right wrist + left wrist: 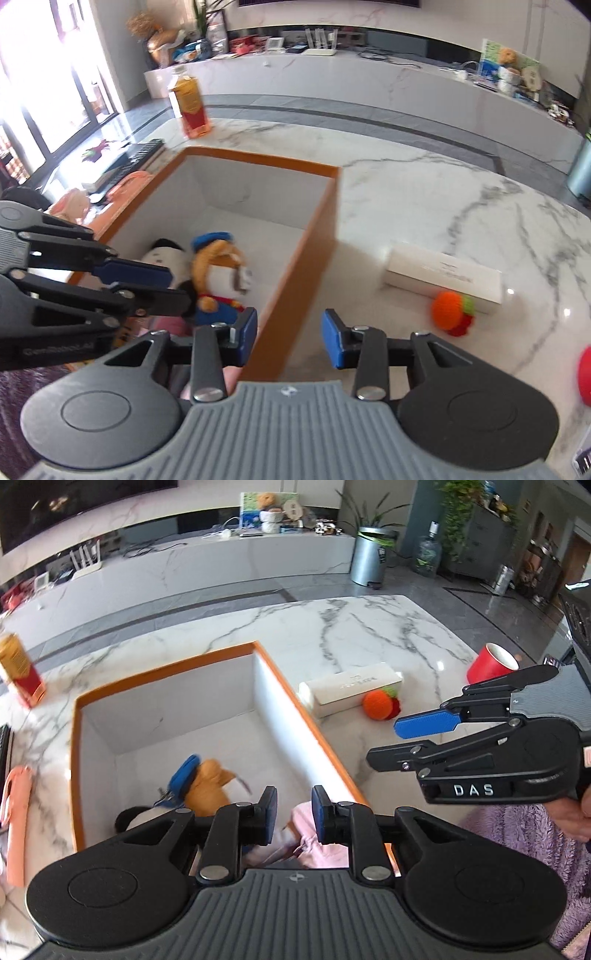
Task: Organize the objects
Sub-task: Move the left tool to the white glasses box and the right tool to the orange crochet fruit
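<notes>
**Marble top, orange-rimmed box, both grippers empty**

Marble table (pixel 369 627): glossy white slab, grey veins, rounded far edge. Wide bare stretch beyond and right of the box.

Box (pixel 258 648): rectangular, orange outside and rim, matt white inside, straight tall walls. Far half of its floor is free. Near end holds soft toys: plush doll (pixel 218 273) with blue cap and orange-brown fur, a black-and-white plush (pixel 166 254) touching it, and pink cloth (pixel 317 834) at the near wall.

Carton (pixel 443 275): long white, sharp-edged, lying flat right of the box, apart from it. Crochet ball (pixel 448 308), orange with green and red, sits against its near side.

Red cup (pixel 491 662) near the right table edge. Bottle (pixel 190 107) upright beyond the box's far left corner.

Left gripper (pixel 294 819) over the box's near end, blue pads parted, nothing between. Right gripper (pixel 289 339) straddles the box's right wall, jaws wider, pads not touching it.
</notes>
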Motion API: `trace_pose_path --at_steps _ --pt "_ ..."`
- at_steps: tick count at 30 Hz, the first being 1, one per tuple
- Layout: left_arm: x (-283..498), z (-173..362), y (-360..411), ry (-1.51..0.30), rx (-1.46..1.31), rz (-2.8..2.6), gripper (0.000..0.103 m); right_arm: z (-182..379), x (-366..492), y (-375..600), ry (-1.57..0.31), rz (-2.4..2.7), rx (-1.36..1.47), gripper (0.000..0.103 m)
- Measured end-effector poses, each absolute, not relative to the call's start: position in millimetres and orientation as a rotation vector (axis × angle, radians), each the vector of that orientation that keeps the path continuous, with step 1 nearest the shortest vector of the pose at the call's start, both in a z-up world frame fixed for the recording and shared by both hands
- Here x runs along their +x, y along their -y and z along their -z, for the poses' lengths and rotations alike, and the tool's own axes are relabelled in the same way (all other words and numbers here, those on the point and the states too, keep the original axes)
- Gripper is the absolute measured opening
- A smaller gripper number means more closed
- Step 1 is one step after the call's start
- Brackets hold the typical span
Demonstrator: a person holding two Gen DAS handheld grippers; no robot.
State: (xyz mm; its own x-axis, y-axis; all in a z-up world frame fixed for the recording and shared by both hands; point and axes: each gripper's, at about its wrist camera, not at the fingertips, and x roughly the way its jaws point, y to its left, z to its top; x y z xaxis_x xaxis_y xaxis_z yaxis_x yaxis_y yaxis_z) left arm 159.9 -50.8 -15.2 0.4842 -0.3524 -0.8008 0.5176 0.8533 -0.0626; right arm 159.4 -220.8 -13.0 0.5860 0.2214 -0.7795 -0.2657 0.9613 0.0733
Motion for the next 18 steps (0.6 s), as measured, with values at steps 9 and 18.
trace_pose_path --at_steps 9,18 --pt "173.9 29.4 109.4 -0.889 0.300 0.613 0.039 49.1 162.9 295.2 -0.926 -0.123 -0.017 0.042" --pt "190.8 45.8 172.6 -0.825 0.542 0.686 0.044 71.0 184.2 340.9 -0.934 -0.090 0.042 0.042"
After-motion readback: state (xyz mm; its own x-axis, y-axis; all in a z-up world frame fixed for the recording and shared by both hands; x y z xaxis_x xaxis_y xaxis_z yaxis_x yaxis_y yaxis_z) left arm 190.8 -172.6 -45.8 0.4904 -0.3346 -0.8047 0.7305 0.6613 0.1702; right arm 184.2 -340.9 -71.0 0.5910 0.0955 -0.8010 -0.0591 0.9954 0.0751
